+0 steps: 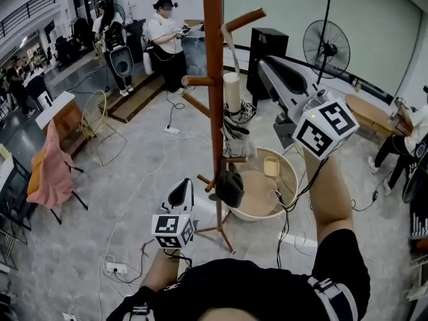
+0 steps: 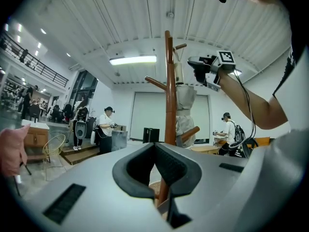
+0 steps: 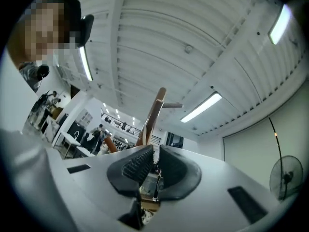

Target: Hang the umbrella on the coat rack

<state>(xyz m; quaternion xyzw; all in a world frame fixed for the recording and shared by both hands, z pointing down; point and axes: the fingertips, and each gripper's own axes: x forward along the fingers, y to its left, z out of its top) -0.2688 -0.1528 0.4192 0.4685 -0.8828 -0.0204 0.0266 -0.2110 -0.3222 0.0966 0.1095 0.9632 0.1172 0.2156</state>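
The wooden coat rack (image 1: pixel 214 79) stands in the middle of the head view. A folded umbrella (image 1: pixel 237 129) with a cream handle (image 1: pixel 231 91) hangs beside the pole, its strap (image 1: pixel 229 42) running up to an upper peg (image 1: pixel 244 20). My right gripper (image 1: pixel 262 62) is raised to the right of the strap, apart from it, jaws shut on nothing I can see. My left gripper (image 1: pixel 182 187) is held low near the rack's foot, shut and empty. The left gripper view shows the rack (image 2: pixel 169 81), the umbrella (image 2: pixel 185 110) and the right gripper (image 2: pixel 205 69).
A cream tub (image 1: pixel 289 179) sits on the floor right of the rack, and a dark item (image 1: pixel 229 187) hangs on a low peg. A fan (image 1: pixel 326 45), a black cabinet (image 1: pixel 267 49), a chair with pink cloth (image 1: pixel 50 172), floor cables and a person (image 1: pixel 167 39) stand around.
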